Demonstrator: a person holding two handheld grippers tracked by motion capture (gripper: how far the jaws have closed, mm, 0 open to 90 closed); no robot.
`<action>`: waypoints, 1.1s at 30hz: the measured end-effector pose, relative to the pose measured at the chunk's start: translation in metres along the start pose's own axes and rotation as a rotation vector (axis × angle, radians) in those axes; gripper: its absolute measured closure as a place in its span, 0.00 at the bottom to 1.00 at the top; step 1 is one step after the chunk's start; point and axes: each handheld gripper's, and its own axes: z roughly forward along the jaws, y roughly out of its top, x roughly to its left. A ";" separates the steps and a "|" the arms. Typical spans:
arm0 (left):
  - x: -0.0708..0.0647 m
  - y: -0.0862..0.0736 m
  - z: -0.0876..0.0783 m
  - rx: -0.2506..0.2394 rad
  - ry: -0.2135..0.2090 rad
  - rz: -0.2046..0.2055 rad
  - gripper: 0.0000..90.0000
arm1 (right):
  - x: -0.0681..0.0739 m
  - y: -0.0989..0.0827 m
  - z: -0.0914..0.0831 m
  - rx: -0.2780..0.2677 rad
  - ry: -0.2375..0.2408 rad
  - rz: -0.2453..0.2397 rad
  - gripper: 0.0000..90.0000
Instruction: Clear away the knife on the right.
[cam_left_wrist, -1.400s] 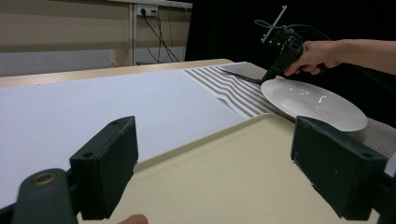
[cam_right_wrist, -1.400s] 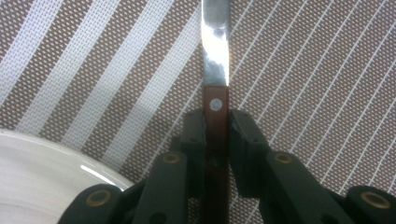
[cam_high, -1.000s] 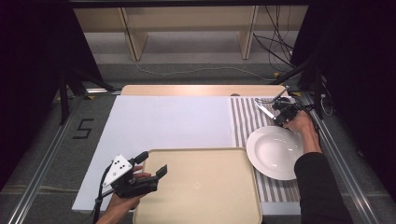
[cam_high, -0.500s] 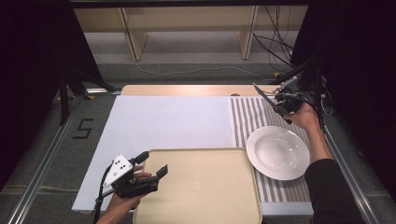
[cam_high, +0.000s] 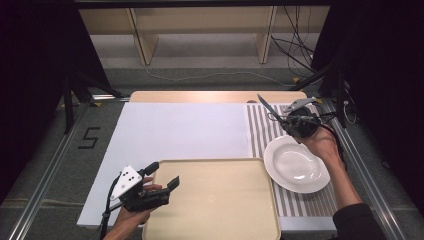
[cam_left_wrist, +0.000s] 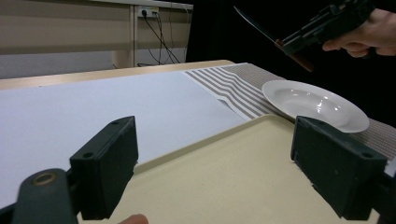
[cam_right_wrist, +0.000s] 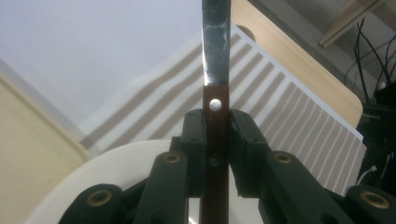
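White paper covers most of the table (cam_high: 180, 130), with a striped placemat (cam_high: 260, 127) along one side and dark curtains beyond it, and I work both grippers over this from afar. My right gripper (cam_high: 287, 120) is clamped on the handle of a table knife (cam_right_wrist: 216, 74): in the right gripper view the two black pads press the dark brown, riveted handle from both sides, and the blade runs straight ahead of the jaws, out past the fingertips. The knife hangs in the air, clear of the mat, with the white deep plate (cam_high: 296, 164) below and just behind the claw. I judge the knife to be light and stiff, so weight is no worry; the risk is twist, since a narrow flat handle can pivot between flat pads if I swing fast. The grip sits on the handle near where the blade begins, which I think is the right place: the steel looks smooth and slippery, the handle less so. The plate looks like glazed ceramic, hard and breakable, so I would keep the blade tip from knocking it. My left gripper (cam_high: 161, 176) stands open and empty, its jaws wide apart over the near corner of the beige tray (cam_left_wrist: 224, 172), whose bare floor lies directly under and ahead of them.
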 end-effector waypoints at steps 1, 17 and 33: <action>0.000 0.000 0.000 0.000 0.000 0.000 0.16 | 0.005 0.000 -0.004 -0.013 0.004 -0.008 0.86; 0.000 0.001 -0.002 -0.010 0.007 0.016 0.16 | 0.050 -0.012 -0.030 -0.062 0.049 -0.053 0.86; 0.000 0.001 -0.002 -0.009 0.008 0.019 0.16 | 0.096 -0.036 -0.051 -0.111 0.086 -0.084 0.86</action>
